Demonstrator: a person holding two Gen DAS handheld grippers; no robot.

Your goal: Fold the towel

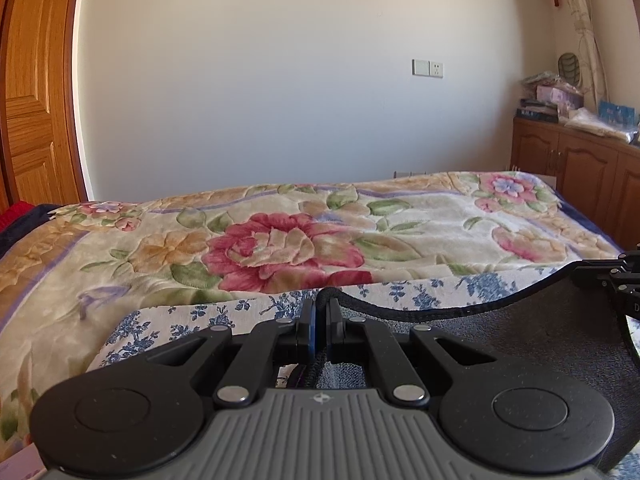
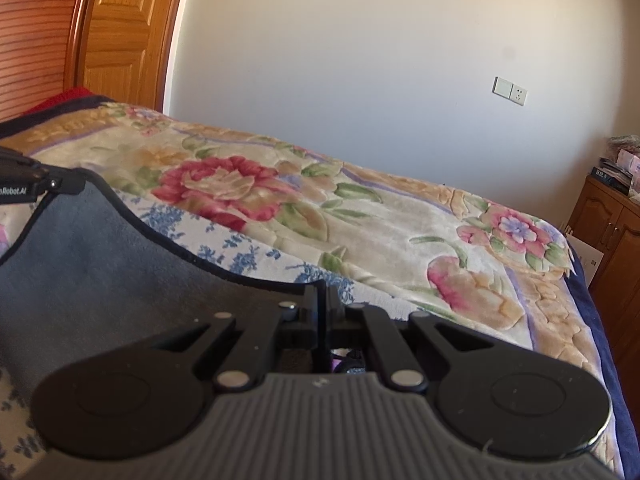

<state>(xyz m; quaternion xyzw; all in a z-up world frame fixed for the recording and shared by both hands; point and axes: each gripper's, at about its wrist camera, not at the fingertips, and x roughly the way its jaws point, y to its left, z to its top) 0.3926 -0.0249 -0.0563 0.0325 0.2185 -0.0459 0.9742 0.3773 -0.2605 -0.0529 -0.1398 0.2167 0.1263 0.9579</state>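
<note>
The towel is dark grey with a black stitched hem. In the left wrist view the towel (image 1: pixel 520 332) stretches from my left gripper (image 1: pixel 322 304) rightward to the right gripper (image 1: pixel 624 280) at the frame's right edge. My left gripper is shut on the towel's hem. In the right wrist view the towel (image 2: pixel 100 264) spans from my right gripper (image 2: pixel 325 296), shut on its hem, up to the left gripper (image 2: pixel 40 182) at the left edge. The towel hangs lifted between both grippers above the bed.
Below lies a white cloth with blue flowers (image 1: pixel 168 328), also in the right wrist view (image 2: pixel 240 252), on a floral blanket (image 1: pixel 280 240) covering the bed. A wooden door (image 1: pixel 32 100) stands left. A wooden cabinet (image 1: pixel 580 160) with clutter stands right.
</note>
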